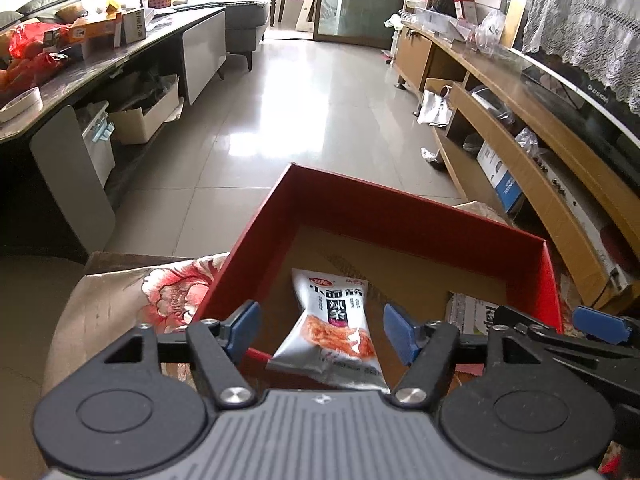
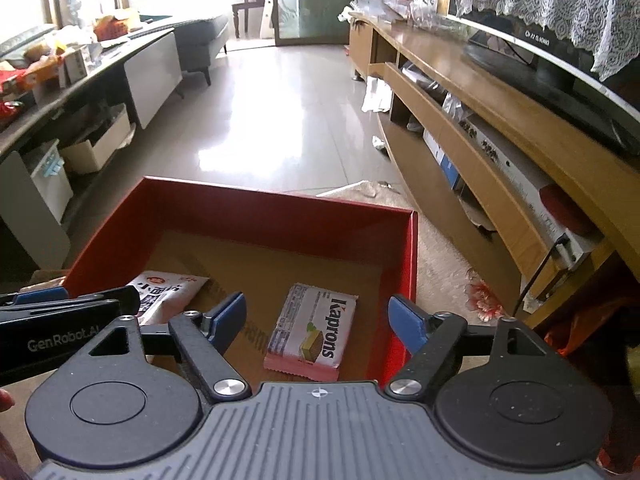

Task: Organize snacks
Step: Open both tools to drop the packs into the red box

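Note:
A red box (image 1: 380, 216) with a brown cardboard floor stands on a floral cloth; it also shows in the right wrist view (image 2: 256, 212). A silver snack bag (image 1: 334, 324) with red print lies inside, leaning over the box's near edge, between the open jaws of my left gripper (image 1: 320, 330) and untouched. The bag's top shows in the right wrist view (image 2: 168, 290). A pink Kaprons wafer pack (image 2: 312, 332) lies flat in the box, between the open jaws of my right gripper (image 2: 318, 320) and below them. The wafer pack is partly visible in the left wrist view (image 1: 470, 312).
A floral cloth (image 1: 160, 296) covers the surface under the box. A long wooden TV cabinet (image 2: 480, 120) runs along the right. A dark cluttered table (image 1: 100, 52) stands at the left. Tiled floor (image 1: 300, 100) lies beyond the box.

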Demonstrator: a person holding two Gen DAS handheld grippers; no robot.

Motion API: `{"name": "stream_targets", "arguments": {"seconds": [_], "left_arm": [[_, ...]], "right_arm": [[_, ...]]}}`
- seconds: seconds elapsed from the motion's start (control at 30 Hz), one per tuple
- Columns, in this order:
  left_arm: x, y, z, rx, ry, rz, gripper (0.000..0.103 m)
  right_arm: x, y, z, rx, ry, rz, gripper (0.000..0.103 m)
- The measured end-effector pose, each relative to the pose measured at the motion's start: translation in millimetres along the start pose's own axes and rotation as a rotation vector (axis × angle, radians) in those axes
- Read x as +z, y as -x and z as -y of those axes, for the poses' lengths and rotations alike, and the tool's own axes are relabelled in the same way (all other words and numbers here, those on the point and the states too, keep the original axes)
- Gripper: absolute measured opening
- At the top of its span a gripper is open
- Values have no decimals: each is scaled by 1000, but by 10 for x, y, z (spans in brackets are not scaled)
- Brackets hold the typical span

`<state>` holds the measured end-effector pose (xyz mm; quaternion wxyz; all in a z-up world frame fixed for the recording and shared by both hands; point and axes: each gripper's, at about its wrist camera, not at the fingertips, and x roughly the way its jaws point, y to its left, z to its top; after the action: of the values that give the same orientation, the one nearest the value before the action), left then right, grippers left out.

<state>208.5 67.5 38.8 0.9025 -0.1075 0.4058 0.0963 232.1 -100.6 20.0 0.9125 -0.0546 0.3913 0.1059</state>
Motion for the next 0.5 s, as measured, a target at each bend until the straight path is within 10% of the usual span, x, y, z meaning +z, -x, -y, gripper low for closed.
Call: {"name": "stream_targets", "arguments": {"seconds": [0.5], "left_arm": [[-241, 280, -62, -27, -11, -17, 69]], "right_arm": [[-150, 249, -38, -4, 40, -10, 84]]}}
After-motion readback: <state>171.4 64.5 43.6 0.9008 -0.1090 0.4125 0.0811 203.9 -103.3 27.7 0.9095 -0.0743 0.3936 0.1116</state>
